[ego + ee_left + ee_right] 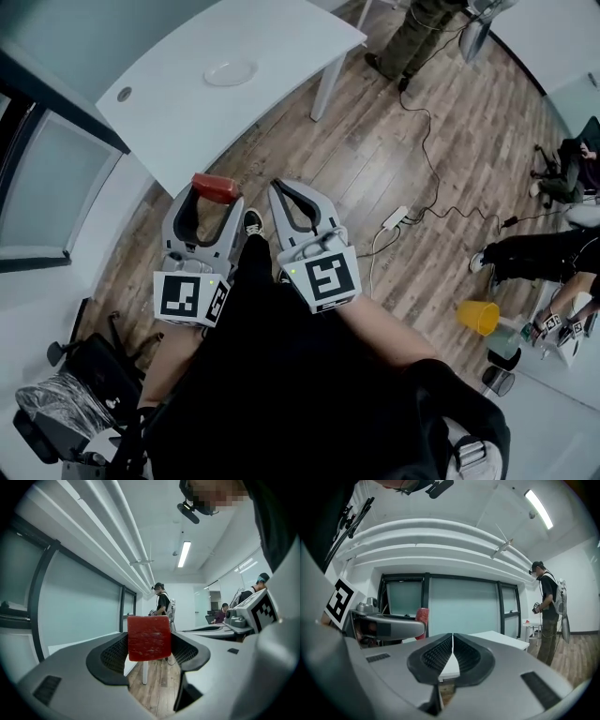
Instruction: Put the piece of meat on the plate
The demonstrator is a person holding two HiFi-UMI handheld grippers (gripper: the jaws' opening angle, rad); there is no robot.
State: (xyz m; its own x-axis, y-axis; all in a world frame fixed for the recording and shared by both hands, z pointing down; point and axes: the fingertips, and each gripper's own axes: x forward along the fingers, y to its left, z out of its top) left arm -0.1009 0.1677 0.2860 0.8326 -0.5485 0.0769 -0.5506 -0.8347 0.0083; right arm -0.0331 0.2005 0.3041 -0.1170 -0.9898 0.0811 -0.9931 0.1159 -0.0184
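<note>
Two jaws of my left gripper (149,645) pinch the piece of meat (149,629), a flat red block, at their very tips, so part of it stands out past the pads. My right gripper (453,644) has its jaws pressed together on nothing. In the head view both grippers sit in the middle of the frame, over the wooden floor (375,141). The white plate (230,72) lies in the upper part of that frame, on the white table (159,108), well apart from the meat. I judge the step in hand is the carry to the plate. To do it well I should squeeze steadily, bring the meat low over the plate's middle, and spread the jaws only when it touches. Otherwise it may slip out or land on the rim.
</note>
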